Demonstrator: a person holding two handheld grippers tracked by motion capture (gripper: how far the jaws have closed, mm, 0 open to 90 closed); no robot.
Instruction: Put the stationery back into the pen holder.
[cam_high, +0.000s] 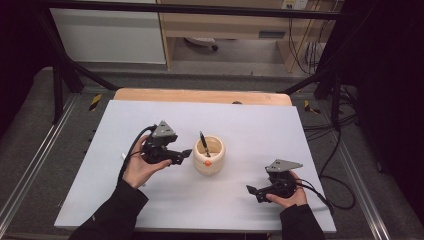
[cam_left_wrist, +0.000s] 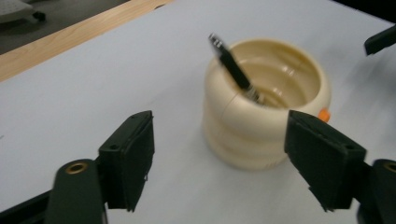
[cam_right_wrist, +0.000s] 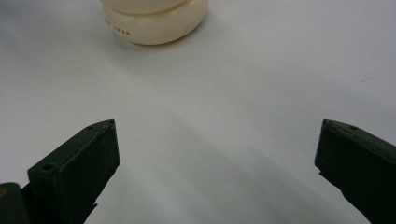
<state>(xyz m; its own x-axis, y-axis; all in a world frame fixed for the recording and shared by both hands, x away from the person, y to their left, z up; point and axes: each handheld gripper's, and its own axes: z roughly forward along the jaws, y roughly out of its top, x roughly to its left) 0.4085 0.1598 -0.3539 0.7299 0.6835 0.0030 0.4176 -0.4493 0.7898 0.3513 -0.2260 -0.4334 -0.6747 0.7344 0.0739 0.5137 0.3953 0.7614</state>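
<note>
1. Pen (cam_high: 203, 141) stands leaning inside the cup (cam_high: 209, 161), tip up. That part looks done.
2. The cup holds the pen and nothing else I can see.
3. Left gripper (cam_high: 187, 153) is just beside the cup, let go, with nothing in it.
4. Right gripper (cam_high: 251, 190) waits near the cup, jaws apart, holding nothing.
5. Little seems left to do.

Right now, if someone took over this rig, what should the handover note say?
Left gripper: fingers open, nothing between them, just left of the cream ribbed plastic cup.
Right gripper: fingers open and empty, low over the white table sheet, to the cup's right.
Things: black pen stands tilted inside the cup, leaning on its rim.
Done: pen is in the cup.
Left: apparently only pulling both grippers away.
</note>
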